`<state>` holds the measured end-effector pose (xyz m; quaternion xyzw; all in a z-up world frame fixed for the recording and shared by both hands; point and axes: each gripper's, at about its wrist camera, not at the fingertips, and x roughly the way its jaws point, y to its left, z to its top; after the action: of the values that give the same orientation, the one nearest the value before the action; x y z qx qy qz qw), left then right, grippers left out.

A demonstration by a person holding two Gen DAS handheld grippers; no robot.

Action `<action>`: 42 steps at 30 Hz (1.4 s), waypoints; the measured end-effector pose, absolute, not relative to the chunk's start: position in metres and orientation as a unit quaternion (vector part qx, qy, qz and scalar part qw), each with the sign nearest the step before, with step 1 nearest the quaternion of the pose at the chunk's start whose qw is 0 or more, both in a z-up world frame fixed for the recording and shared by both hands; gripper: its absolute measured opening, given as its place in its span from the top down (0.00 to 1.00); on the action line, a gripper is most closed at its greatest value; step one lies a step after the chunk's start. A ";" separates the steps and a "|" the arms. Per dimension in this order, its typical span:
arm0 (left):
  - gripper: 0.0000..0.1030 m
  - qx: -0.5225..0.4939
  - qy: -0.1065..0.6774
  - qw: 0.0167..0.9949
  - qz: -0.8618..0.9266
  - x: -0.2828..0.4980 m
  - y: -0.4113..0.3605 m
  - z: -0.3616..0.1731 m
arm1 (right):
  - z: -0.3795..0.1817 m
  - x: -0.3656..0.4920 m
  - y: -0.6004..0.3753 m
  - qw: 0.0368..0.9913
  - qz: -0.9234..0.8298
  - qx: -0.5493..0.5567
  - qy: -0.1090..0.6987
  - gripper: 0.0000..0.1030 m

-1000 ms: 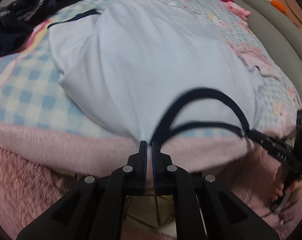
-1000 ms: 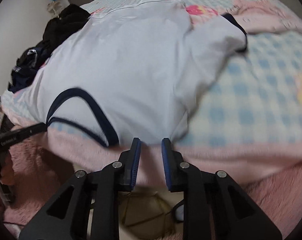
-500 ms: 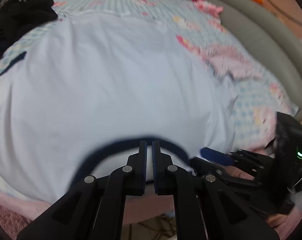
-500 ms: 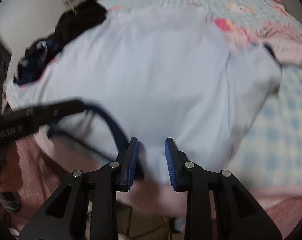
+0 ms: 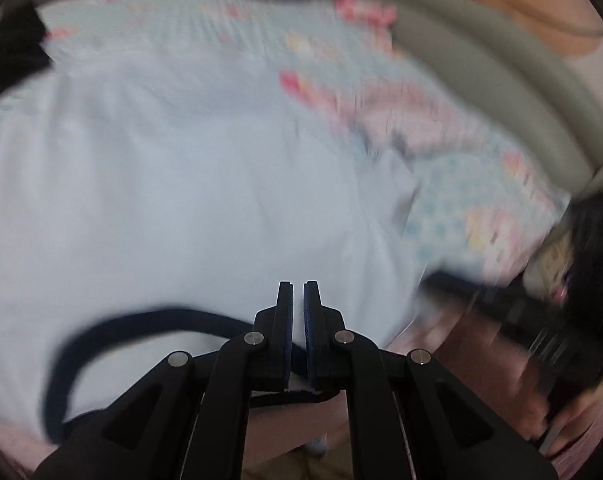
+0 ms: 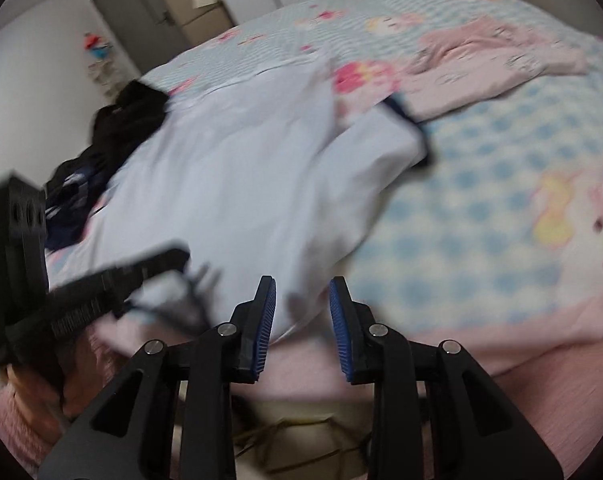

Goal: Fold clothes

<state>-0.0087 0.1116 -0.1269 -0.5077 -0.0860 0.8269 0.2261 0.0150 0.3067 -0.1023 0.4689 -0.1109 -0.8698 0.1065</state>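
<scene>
A pale blue T-shirt point(image 5: 173, 184) with a navy collar point(image 5: 113, 332) and navy sleeve cuffs lies spread on the bed; it also shows in the right wrist view point(image 6: 237, 184). My left gripper point(image 5: 298, 296) is shut on the shirt at the collar, holding its near edge. My right gripper point(image 6: 302, 292) is open over the shirt's near shoulder edge, with cloth between the pads but not pinched. The left gripper appears in the right wrist view point(image 6: 113, 280), and the right gripper appears blurred in the left wrist view point(image 5: 541, 320).
The bed has a blue checked cartoon sheet point(image 6: 481, 216) and a pink fleece blanket point(image 6: 501, 360) along the near edge. Dark clothes point(image 6: 113, 136) are piled at the far left. A pink garment point(image 6: 485, 56) lies at the far right. A grey headboard point(image 5: 501, 92) curves along the right.
Both grippers moved forward over the bed, carrying the collar edge with them. The right gripper's jaws opened wider and let go of the shirt. The left stayed shut on the collar.
</scene>
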 end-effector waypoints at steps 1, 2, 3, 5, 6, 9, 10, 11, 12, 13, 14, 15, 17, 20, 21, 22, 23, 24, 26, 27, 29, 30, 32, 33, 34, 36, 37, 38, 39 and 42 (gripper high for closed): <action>0.94 -0.541 -0.070 0.226 0.807 -0.012 0.121 -0.140 | -0.103 0.009 0.313 0.098 -0.869 0.471 -0.115 0.73; 0.94 -0.547 -0.066 0.225 0.803 -0.008 0.122 -0.144 | -0.103 0.002 0.319 0.091 -0.867 0.474 -0.125 0.73; 0.94 -0.552 -0.062 0.225 0.800 -0.004 0.122 -0.147 | -0.105 -0.003 0.329 0.085 -0.864 0.478 -0.134 0.72; 0.94 -0.563 -0.087 0.223 0.791 0.004 0.116 -0.149 | -0.110 -0.009 0.341 0.083 -0.858 0.483 -0.154 0.69; 0.94 -0.567 -0.097 0.225 0.787 0.005 0.114 -0.150 | -0.111 -0.014 0.343 0.091 -0.855 0.483 -0.165 0.66; 0.93 -0.553 -0.101 0.229 0.795 0.006 0.115 -0.139 | -0.115 -0.031 0.349 0.114 -0.846 0.480 -0.201 0.48; 0.93 -0.541 -0.096 0.231 0.803 0.007 0.117 -0.131 | -0.119 -0.039 0.350 0.111 -0.841 0.483 -0.219 0.46; 0.93 -0.529 -0.090 0.233 0.811 0.007 0.120 -0.123 | -0.124 -0.047 0.351 0.108 -0.835 0.485 -0.236 0.45; 0.93 -0.521 -0.096 0.237 0.815 0.006 0.119 -0.116 | -0.129 -0.053 0.344 0.110 -0.834 0.490 -0.230 0.49; 0.92 -0.513 -0.102 0.241 0.817 0.004 0.118 -0.108 | -0.134 -0.059 0.336 0.113 -0.832 0.494 -0.224 0.86; 0.91 -0.505 -0.108 0.246 0.820 0.003 0.118 -0.101 | -0.138 -0.066 0.328 0.115 -0.831 0.499 -0.218 0.96; 0.91 -0.500 -0.114 0.245 0.823 0.001 0.116 -0.097 | -0.134 -0.066 0.319 0.113 -0.842 0.489 -0.198 0.97; 0.90 -0.493 -0.122 0.232 0.830 -0.001 0.105 -0.094 | -0.118 -0.060 0.301 0.118 -0.867 0.456 -0.161 0.97; 0.90 -0.500 -0.119 0.177 0.839 -0.008 0.087 -0.102 | -0.086 -0.035 0.271 0.133 -0.912 0.383 -0.057 0.97; 0.90 -0.505 -0.108 0.151 0.843 -0.010 0.082 -0.105 | -0.083 -0.028 0.257 0.160 -0.912 0.378 -0.025 0.97; 0.90 -0.510 -0.096 0.125 0.846 -0.013 0.076 -0.109 | -0.088 -0.024 0.243 0.180 -0.903 0.389 0.000 0.97; 0.90 -0.513 -0.111 0.124 0.842 -0.016 0.070 -0.112 | -0.094 -0.020 0.229 0.199 -0.894 0.400 0.025 0.97; 0.90 -0.513 -0.134 0.131 0.838 -0.018 0.065 -0.113 | -0.099 -0.016 0.215 0.218 -0.884 0.411 0.049 0.97; 0.90 -0.499 -0.168 0.162 0.835 -0.020 0.060 -0.109 | -0.114 -0.004 0.206 0.220 -0.875 0.425 0.073 0.96; 0.89 -0.491 -0.176 0.184 0.833 -0.021 0.063 -0.105 | -0.118 0.000 0.206 0.221 -0.873 0.429 0.070 0.96; 0.88 -0.482 -0.186 0.232 0.824 -0.026 0.073 -0.101 | -0.117 0.005 0.217 0.221 -0.875 0.429 0.051 0.95; 0.87 -0.478 -0.185 0.249 0.822 -0.031 0.083 -0.099 | -0.116 0.005 0.224 0.218 -0.876 0.429 0.038 0.95; 0.87 -0.474 -0.181 0.278 0.816 -0.040 0.101 -0.097 | -0.111 0.003 0.253 0.195 -0.881 0.430 -0.025 0.95; 0.87 -0.478 -0.178 0.279 0.814 -0.043 0.109 -0.097 | -0.108 0.002 0.267 0.182 -0.882 0.430 -0.056 0.94; 0.87 -0.481 -0.180 0.287 0.809 -0.048 0.116 -0.098 | -0.105 0.001 0.281 0.170 -0.882 0.430 -0.087 0.94; 0.87 -0.485 -0.181 0.301 0.801 -0.053 0.133 -0.099 | -0.101 -0.002 0.312 0.141 -0.881 0.425 -0.152 0.93; 0.85 -0.487 -0.168 0.306 0.801 -0.052 0.139 -0.097 | -0.099 -0.003 0.328 0.120 -0.882 0.419 -0.180 0.92; 0.74 -0.489 -0.155 0.310 0.801 -0.051 0.146 -0.095 | -0.098 -0.004 0.344 0.099 -0.881 0.414 -0.207 0.92; 0.55 -0.491 -0.140 0.313 0.801 -0.051 0.152 -0.095 | -0.097 -0.004 0.355 0.081 -0.882 0.412 -0.215 0.92; 0.46 -0.497 -0.094 0.316 0.803 -0.053 0.174 -0.096 | -0.098 -0.006 0.375 0.052 -0.878 0.425 -0.214 0.88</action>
<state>-0.0527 0.1745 -0.0960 -0.4967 -0.0940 0.8026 0.3165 -0.0062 0.3749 -0.0976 0.4254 -0.2141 -0.8778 0.0518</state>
